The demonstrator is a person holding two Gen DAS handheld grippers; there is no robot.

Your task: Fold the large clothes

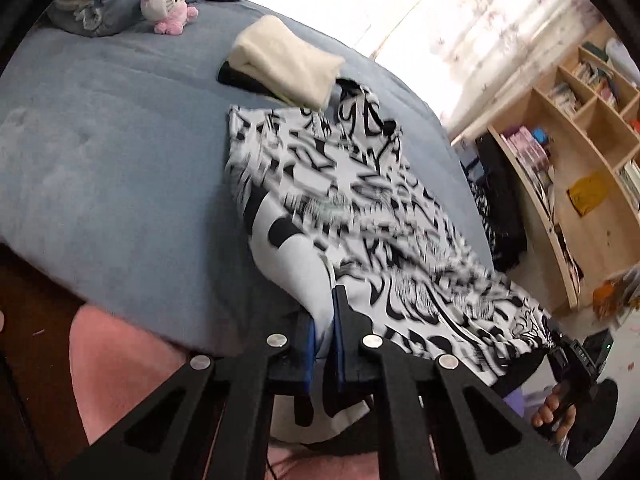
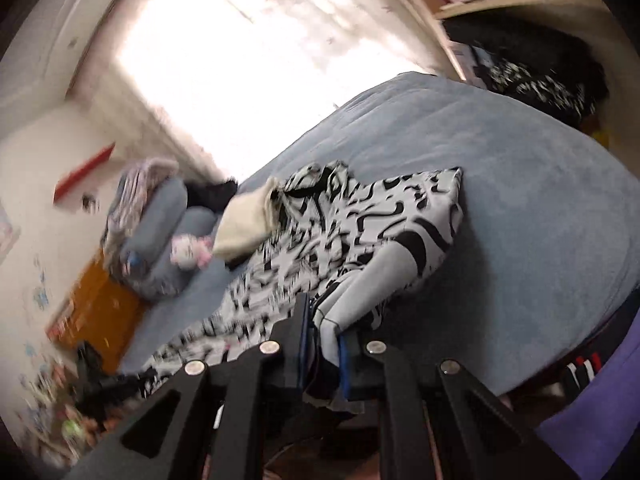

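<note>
**Both grippers pinch the patterned garment at the bed's near edge**

A black-and-white patterned garment (image 1: 360,208) lies stretched over the blue bedcover (image 1: 112,168), running from the centre of the left wrist frame down to its lower right. The left gripper (image 1: 325,320), at lower centre, has its blue-padded jaws closed on a pale fold of the cloth, which bunches between them and hangs below. At the lower right of that frame a hand (image 1: 556,412) holds the other tool's handle.

In the right wrist view the same garment (image 2: 344,232) spreads across the middle of the frame, blurred. The right gripper (image 2: 322,340), at lower centre, is clamped on a grey-white edge of it, cloth caught between the pads.

A folded cream cloth (image 1: 288,64) sits at upper centre in the left wrist view, touching the garment's far end. A pink-and-white plush cat (image 1: 168,2) leans on a rolled blue pillow (image 1: 120,0) at upper left. A wooden bookshelf (image 1: 576,152) fills the right.
</note>
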